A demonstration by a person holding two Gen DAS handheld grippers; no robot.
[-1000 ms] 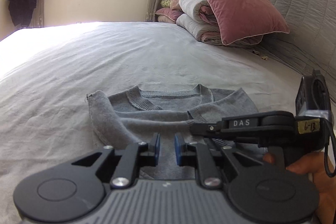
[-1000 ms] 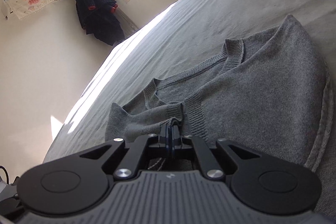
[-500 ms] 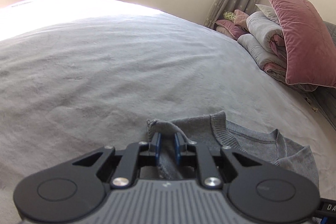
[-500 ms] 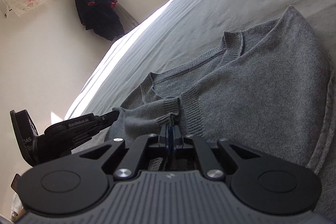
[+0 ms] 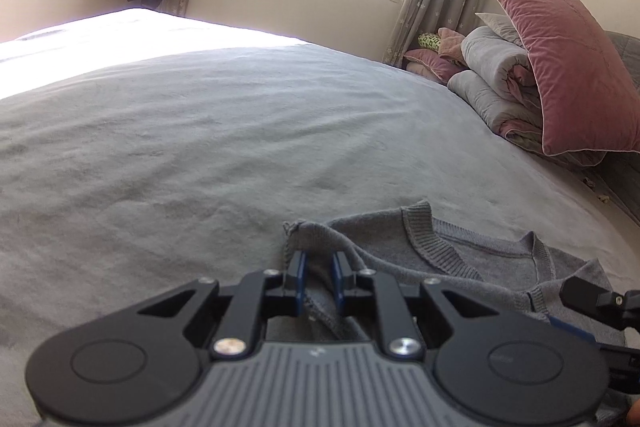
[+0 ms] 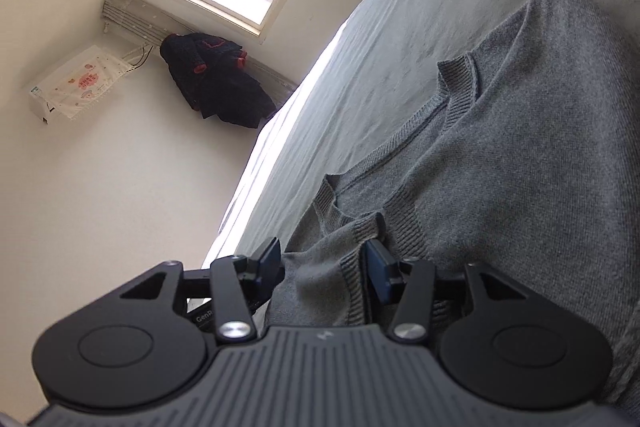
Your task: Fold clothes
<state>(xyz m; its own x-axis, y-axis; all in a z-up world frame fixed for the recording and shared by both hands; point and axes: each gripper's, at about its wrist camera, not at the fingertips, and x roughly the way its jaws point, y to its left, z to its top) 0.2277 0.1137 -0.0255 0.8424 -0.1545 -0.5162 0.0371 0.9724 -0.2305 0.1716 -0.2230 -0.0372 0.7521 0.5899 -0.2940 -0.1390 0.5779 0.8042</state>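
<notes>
A grey knit sweater (image 5: 480, 251) lies on the bed with its sleeves folded inward and its ribbed collar facing away. My left gripper (image 5: 319, 267) sits low at the sweater's left folded corner. Its jaws are a little apart, and the fabric edge runs up between the blue pads. In the right wrist view my right gripper (image 6: 325, 263) is over the sweater (image 6: 520, 147), its jaws opening. The folded sleeve's ribbed cuff (image 6: 360, 227) lies loose between them, with neither pad pressing on it. One finger of the right gripper (image 5: 592, 301) shows at the right edge of the left wrist view.
The grey bedsheet (image 5: 200, 147) stretches far to the left and ahead. A pink pillow (image 5: 572, 75) leans on folded quilts (image 5: 492, 79) against the padded headboard at the right. A dark coat (image 6: 216, 83) hangs in the corner by the window.
My left gripper has moved left and down from the sweater's middle to its left folded corner. My right gripper, which was shut on the sleeve cuff, has spread its jaws and let it go.
</notes>
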